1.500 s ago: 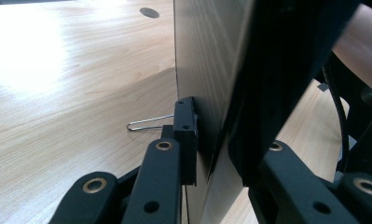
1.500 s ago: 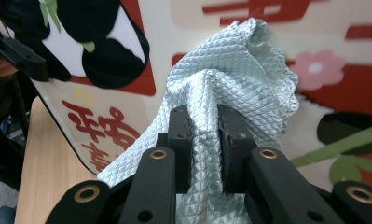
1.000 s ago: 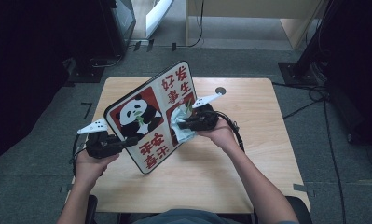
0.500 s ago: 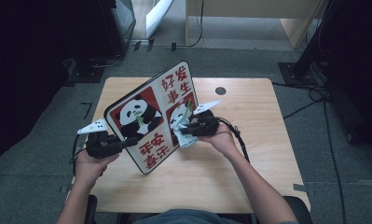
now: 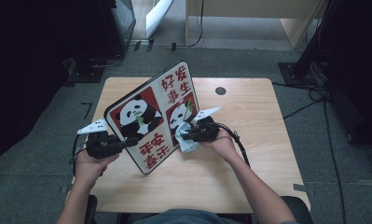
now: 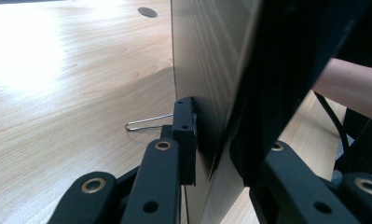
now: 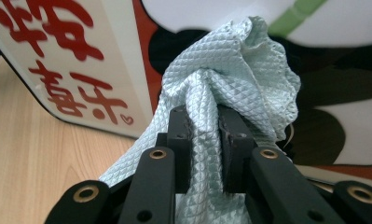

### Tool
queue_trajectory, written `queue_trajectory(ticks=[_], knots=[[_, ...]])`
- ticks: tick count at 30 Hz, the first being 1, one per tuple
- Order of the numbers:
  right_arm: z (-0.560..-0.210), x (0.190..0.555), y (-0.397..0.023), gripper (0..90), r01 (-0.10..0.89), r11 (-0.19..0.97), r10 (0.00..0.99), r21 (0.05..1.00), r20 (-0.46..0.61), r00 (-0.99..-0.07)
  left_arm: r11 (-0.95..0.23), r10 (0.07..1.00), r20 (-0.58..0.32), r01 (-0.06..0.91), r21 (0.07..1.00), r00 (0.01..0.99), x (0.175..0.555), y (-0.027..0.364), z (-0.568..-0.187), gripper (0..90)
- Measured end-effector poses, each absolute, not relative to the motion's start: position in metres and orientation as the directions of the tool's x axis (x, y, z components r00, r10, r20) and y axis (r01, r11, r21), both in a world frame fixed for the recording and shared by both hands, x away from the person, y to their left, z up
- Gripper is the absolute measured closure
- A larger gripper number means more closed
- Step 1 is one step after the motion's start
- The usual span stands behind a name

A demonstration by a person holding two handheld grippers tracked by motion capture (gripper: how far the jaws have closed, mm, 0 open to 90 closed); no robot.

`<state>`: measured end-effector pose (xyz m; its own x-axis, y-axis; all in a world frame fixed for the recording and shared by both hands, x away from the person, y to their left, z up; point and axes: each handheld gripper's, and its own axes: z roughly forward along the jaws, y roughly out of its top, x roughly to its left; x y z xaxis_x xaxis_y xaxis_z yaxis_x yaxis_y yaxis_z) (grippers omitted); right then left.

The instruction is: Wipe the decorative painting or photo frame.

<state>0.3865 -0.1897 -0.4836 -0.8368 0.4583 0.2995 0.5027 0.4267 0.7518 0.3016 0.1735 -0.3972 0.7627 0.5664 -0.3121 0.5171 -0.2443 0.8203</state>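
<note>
Propping the panda board up on its lower edge, the left gripper is clamping the board's left rim; in the left gripper view its jaws are pinching the thin edge of the panel, one pad on each face, so the printed side is tilting up toward the person and staying steady under pressure; the board is standing on the wooden table, left of centre, leaning back away from the person. Holding it upright this way is probably giving the other hand a firm, reachable surface to rub against; laid flat, it would likely slide. The right gripper is squeezing a bunched pale-green cloth between its closed jaws; in the right gripper view the quilted cloth is bulging out past the fingertips, so fabric rather than hard plastic is meeting the picture; the wad is pressing on the smaller panda at the board's right half. Gathering the cloth into a pad seems meant to keep the wiping soft and even. A wire paper clip is lying on the table behind the board, apart from the work.
</note>
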Motion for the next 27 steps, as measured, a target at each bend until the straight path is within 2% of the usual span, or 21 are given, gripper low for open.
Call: queue_trajectory(ticks=[14, 22, 27], knots=[[-0.501, 0.388, -0.19, 77.7, 0.521, 0.481, 0.445, 0.705, 0.316, -0.838, -0.244, 0.565, -0.314, 0.518, 0.82, 0.763, 0.302, 0.173, -0.397, 77.5], [-0.488, 0.387, -0.19, 78.1, 0.536, 0.472, 0.448, 0.7, 0.332, -0.83, -0.244, 0.565, -0.314, 0.518, 0.82, 0.763, 0.302, 0.174, -0.397, 77.4], [-0.473, 0.387, -0.194, 78.1, 0.526, 0.438, 0.445, 0.729, 0.333, -0.831, -0.244, 0.564, -0.316, 0.519, 0.819, 0.763, 0.302, 0.174, -0.397, 77.2]])
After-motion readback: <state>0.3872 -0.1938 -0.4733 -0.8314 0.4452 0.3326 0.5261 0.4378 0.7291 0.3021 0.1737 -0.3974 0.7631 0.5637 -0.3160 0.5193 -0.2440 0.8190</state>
